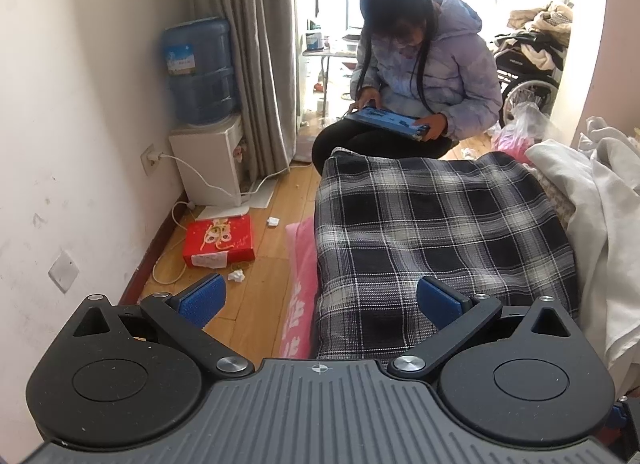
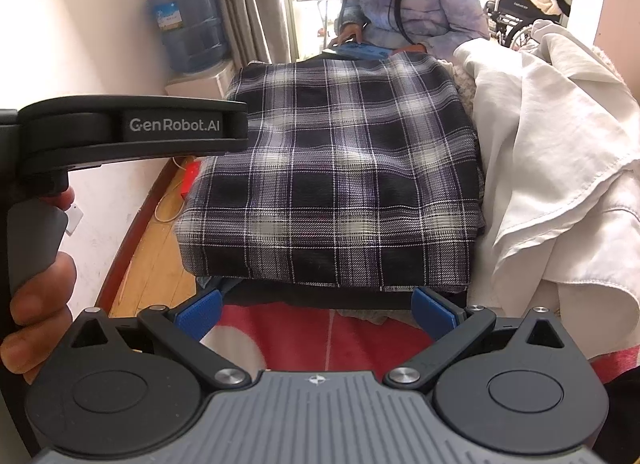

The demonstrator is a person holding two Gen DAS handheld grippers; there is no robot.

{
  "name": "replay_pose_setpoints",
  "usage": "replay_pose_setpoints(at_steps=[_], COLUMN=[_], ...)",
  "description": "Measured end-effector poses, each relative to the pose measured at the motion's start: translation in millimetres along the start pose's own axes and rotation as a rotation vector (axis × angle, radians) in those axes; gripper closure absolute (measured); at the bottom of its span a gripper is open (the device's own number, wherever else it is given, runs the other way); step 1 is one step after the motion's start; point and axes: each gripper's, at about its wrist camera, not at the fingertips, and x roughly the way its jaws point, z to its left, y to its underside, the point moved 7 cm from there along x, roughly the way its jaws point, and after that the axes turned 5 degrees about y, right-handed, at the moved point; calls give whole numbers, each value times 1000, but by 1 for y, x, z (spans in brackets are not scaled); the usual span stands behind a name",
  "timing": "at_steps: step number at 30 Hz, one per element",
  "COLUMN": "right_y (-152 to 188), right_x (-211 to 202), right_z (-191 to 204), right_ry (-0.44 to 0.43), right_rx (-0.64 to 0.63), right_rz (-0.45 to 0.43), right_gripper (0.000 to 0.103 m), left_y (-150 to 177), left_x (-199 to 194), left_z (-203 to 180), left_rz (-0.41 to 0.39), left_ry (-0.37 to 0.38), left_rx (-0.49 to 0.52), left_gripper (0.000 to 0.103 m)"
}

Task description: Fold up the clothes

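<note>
A dark plaid garment (image 1: 436,240) lies folded into a flat rectangle on the bed; in the right wrist view the same plaid garment (image 2: 340,172) fills the middle. My left gripper (image 1: 320,300) is open, hovering over the garment's near left edge, nothing between its blue pads. My right gripper (image 2: 318,310) is open just short of the garment's near edge, above a red and white bedcover (image 2: 304,336). The left gripper's black body (image 2: 132,132) and the hand (image 2: 44,284) holding it show at the left of the right wrist view.
White clothes (image 2: 552,168) are heaped to the right of the plaid garment. A person (image 1: 424,64) sits beyond the bed's far end holding a blue tablet. A water dispenser (image 1: 204,112), a red box (image 1: 220,240) and cables stand on the wooden floor at left. A pink blanket edge (image 1: 300,284) hangs there.
</note>
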Motion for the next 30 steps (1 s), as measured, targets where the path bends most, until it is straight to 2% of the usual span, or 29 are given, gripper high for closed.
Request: replay_pose_setpoints(at_steps=[30], right_y=[5], right_x=[3], right_z=[2], right_ry=[10], right_rx=[3], right_rz=[12], right_gripper=[0], left_y=[-6], left_x=[4], left_z=[2], left_rz=[4], left_ry=[26], left_rx=[12], left_gripper=[1])
